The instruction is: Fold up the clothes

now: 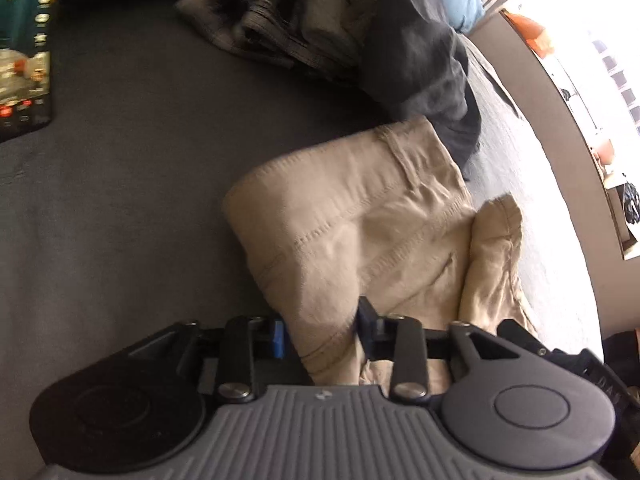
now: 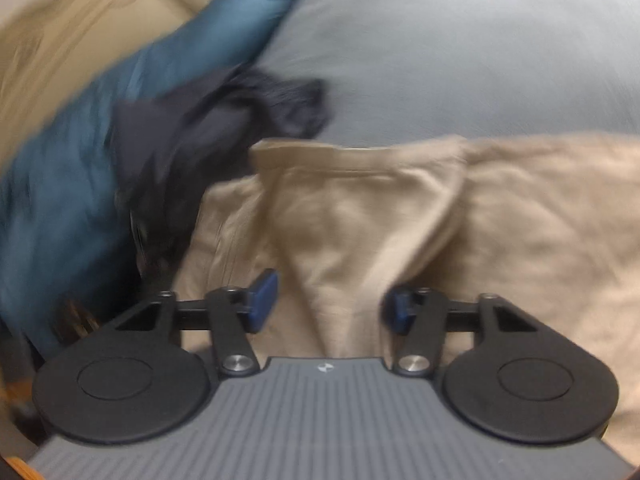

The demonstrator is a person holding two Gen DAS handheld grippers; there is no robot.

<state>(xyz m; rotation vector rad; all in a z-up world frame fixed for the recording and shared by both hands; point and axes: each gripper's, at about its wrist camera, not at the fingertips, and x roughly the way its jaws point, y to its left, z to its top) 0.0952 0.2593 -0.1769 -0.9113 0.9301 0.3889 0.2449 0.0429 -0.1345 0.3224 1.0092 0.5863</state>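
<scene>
A beige pair of trousers lies folded over on the grey bed sheet. My left gripper is shut on a bunched edge of the beige trousers, the blue pads pressing the cloth from both sides. In the right wrist view the same beige trousers spread under and ahead of my right gripper. Its jaws stand wide apart with a ridge of the cloth between the pads, which do not press it. This view is blurred.
A heap of dark grey clothes lies at the far side of the bed, with a dark garment next to the trousers. A blue pillow sits at the left. A printed box rests at the far left. The bed's edge runs along the right.
</scene>
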